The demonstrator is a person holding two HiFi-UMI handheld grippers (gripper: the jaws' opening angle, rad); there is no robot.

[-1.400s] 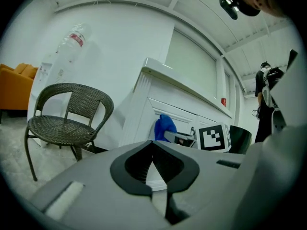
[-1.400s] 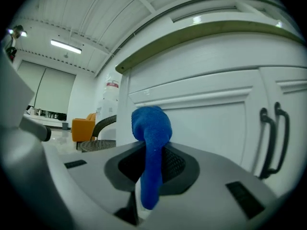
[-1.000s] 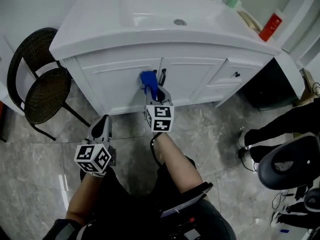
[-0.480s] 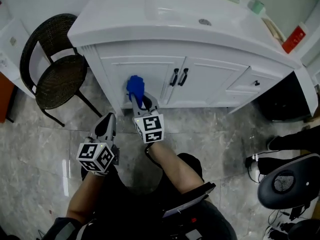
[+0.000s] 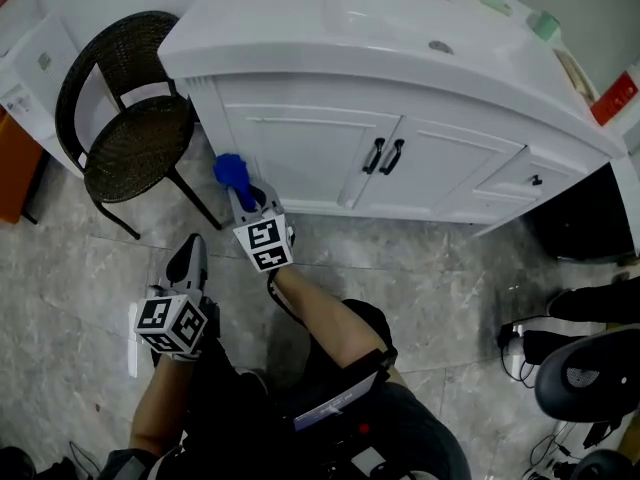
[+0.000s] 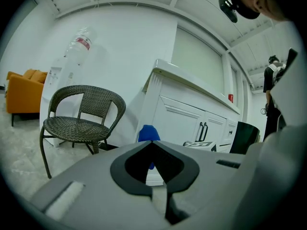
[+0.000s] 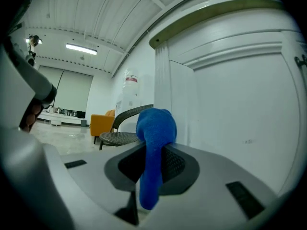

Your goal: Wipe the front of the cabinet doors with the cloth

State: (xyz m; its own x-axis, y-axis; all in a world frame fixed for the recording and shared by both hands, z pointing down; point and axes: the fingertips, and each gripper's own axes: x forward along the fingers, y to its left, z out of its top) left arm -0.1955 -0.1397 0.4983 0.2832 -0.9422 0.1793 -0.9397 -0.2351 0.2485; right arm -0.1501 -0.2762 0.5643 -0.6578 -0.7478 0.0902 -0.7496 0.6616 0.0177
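Right gripper [image 5: 244, 192] pinched blue cloth [image 5: 230, 168], wad poking past jaw tips. Cloth sat at cabinet's lower left corner, just beside left door [image 5: 305, 158]. Door fronts lay to its right, so next pass likely rightward. Left gripper [image 5: 189, 256] pressed together, empty, well back over floor [image 5: 90, 268].

The cloth [image 5: 230, 169] is bright blue, the cabinet doors [image 5: 305, 153] white with black handles [image 5: 384, 156]. The chair [image 5: 135, 143] at left is dark woven wicker, and the floor [image 5: 440, 278] is veined grey.
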